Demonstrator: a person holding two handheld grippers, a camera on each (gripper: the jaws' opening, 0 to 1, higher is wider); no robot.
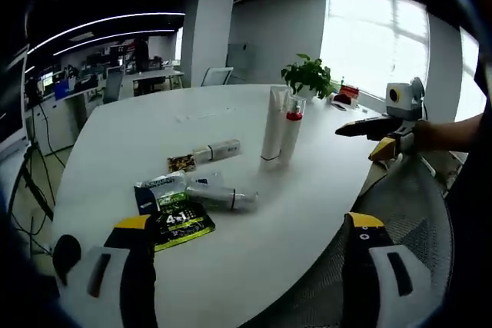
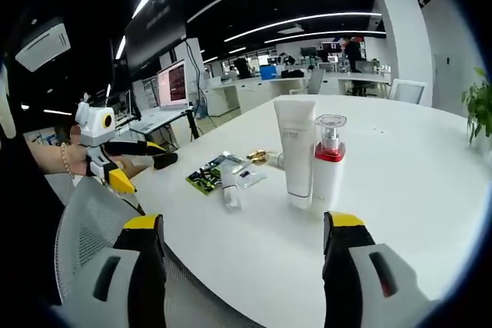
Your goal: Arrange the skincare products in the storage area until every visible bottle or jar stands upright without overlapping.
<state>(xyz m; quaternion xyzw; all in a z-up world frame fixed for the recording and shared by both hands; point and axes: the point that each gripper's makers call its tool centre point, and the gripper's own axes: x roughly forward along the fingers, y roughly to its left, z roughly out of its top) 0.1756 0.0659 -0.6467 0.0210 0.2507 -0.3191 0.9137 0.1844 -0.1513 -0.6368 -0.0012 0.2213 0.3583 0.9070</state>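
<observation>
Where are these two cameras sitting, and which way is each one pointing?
Left gripper view: rides on the left claw, looking across the white table at the standing white tube, lying bottles and sachets; both open jaws rise at the bottom, and the right claw enters from the right on a forearm.
Right gripper view: rides on the right claw, facing the same tube and a red-collared pump bottle from the opposite side; the left claw shows at left, with a wrist.
Shared: table, tube, pump bottle, mesh chair.

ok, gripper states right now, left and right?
Left gripper: open, holding nothing, above the table edge.
Right gripper: open, holding nothing, facing the upright tube.
</observation>
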